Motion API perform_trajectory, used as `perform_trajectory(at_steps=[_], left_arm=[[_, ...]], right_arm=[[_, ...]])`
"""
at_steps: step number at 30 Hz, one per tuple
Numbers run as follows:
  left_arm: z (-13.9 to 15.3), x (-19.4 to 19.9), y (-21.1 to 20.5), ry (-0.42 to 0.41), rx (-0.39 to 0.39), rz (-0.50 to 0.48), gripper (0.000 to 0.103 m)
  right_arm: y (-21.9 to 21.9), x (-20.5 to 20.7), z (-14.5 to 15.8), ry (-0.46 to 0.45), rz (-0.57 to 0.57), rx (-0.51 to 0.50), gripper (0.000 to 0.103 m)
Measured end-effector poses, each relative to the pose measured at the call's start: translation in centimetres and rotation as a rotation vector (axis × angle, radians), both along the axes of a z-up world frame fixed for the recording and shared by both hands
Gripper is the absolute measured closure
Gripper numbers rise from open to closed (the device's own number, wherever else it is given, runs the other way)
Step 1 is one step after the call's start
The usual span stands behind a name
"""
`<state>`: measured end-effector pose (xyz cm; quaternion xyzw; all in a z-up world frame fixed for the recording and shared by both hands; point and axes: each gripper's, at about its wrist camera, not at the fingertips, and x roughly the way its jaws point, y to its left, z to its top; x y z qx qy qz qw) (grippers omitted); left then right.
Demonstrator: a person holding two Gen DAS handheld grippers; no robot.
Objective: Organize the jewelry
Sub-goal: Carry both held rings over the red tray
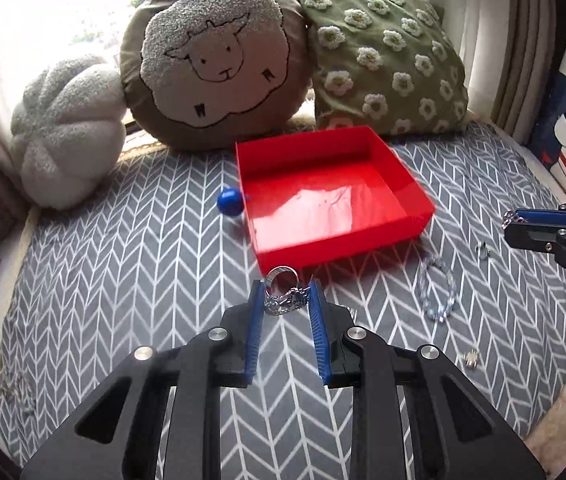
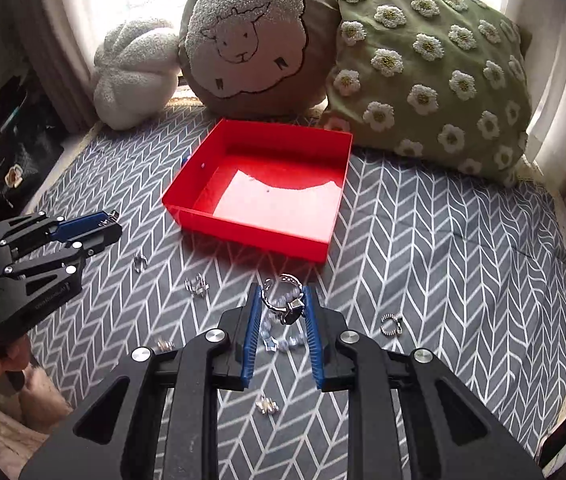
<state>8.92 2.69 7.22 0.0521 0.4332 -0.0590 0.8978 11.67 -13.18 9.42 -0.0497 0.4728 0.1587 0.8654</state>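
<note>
A red tray (image 1: 403, 184) sits on the grey chevron cover, also in the right wrist view (image 2: 259, 236). My left gripper (image 1: 286, 292) is shut on a silver ring (image 1: 281, 280) just before the tray's near wall. My right gripper (image 2: 283, 294) is shut on another silver ring (image 2: 283, 300), held above a clear bead bracelet (image 2: 279, 340). That bracelet also shows in the left wrist view (image 1: 437, 288). Loose silver rings lie on the cover (image 2: 139, 262), (image 2: 197, 285), (image 2: 391, 325), (image 2: 267, 405).
A blue ball (image 1: 230, 201) lies left of the tray. A sheep cushion (image 1: 215, 56), a green flower cushion (image 1: 387, 52) and a white pumpkin cushion (image 1: 67, 128) stand behind the tray. Dark clutter (image 2: 15, 160) sits at the left edge.
</note>
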Motion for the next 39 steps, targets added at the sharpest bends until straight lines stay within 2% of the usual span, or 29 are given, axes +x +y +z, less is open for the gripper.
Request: perform_trajectory(at_steps=[3,6,9,15,26,32,39], left_arm=[[1.1,4.3,0.2,0.008,-0.013,0.025,0.082],[0.9,8.0,0.2,0.042,-0.041,0.027,0.082],[-0.3,11.3,0.1,0.103,-0.077,0.017,0.082],[-4.0,15.6,0.3,0.175,-0.032,0.042,0.082],[-8.1,17.8,-0.7,0.228,0.064,0.048,0.082],[-8.5,18.0,-1.1,0.228,0.087,0.047,0.082],[-8.6,17.9,-1.3,0.221,0.102,0.04,0.081]], right_arm=[[0.9,4.1,0.7,0.022,-0.021,-0.006,0.082],[1.4,7.8,-0.2,0.086,-0.037,0.017,0.082],[2.2,10.7,-1.3,0.106,-0.059,-0.013,0.082],[3.8,14.0,-4.1,0.159,-0.052,-0.029,0.082],[5.4,15.7,-8.4,0.201,-0.046,-0.1,0.082],[5.5,16.2,-10.3,0.232,-0.054,-0.126,0.082],[5.6,16.4,-10.8,0.23,-0.071,-0.155,0.082]])
